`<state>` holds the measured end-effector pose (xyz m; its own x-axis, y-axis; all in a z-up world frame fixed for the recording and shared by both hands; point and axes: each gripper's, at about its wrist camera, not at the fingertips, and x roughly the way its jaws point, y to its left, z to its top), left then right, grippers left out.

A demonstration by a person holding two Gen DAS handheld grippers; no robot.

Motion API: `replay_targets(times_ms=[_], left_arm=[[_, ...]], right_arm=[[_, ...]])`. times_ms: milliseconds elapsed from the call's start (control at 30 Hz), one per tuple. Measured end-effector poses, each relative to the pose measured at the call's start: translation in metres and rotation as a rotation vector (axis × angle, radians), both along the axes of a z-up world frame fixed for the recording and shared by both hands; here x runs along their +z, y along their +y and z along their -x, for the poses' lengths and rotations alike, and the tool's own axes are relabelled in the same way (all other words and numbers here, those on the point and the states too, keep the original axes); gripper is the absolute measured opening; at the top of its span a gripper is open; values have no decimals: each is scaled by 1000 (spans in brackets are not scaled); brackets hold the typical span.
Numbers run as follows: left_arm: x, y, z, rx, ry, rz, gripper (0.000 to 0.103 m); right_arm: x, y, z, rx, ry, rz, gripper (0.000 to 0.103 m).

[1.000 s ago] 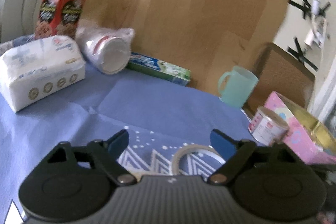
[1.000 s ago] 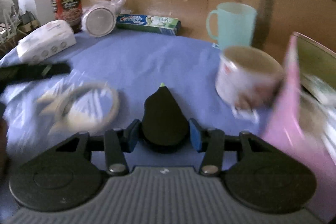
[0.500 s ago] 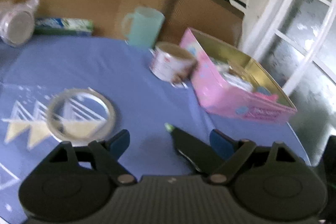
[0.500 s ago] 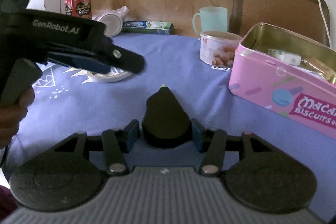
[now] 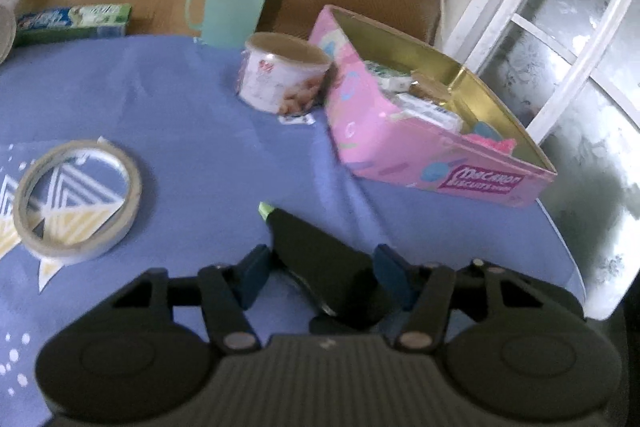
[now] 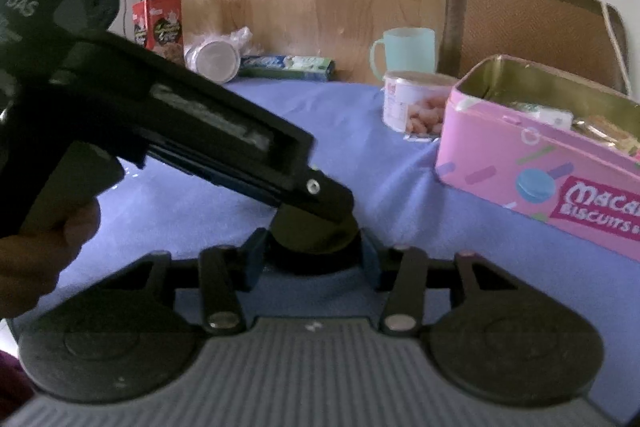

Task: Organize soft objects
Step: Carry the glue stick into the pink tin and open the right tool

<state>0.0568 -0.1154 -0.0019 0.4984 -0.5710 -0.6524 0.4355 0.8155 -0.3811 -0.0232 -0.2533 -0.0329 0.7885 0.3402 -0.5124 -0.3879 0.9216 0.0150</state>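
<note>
A round table under a blue cloth (image 5: 208,131) carries a pink rectangular biscuit tin (image 5: 404,151), open, with packets inside. Near its edge, the right gripper (image 6: 312,259) pinches a black teardrop-shaped soft object with a green tip (image 5: 320,259). The left gripper (image 5: 320,275) is spread around that object, blue pads (image 5: 250,277) either side, apart.

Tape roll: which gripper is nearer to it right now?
Left. Tape roll lies just ahead-left of the left gripper; the right gripper sits beyond, the left one blocking its view.
</note>
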Motion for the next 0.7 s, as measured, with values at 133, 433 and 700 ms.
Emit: replay_targets(times_ms=[133, 433, 700], left_arm=[[30, -17, 0, -53, -86, 32, 57], [80, -114, -25, -221, -260, 51, 57], [53, -188, -52, -227, -257, -70, 67]], right_arm=[[14, -13, 12, -65, -133, -4, 51], [42, -71, -4, -308, -311, 47, 51], [26, -139, -50, -620, -265, 111, 60]])
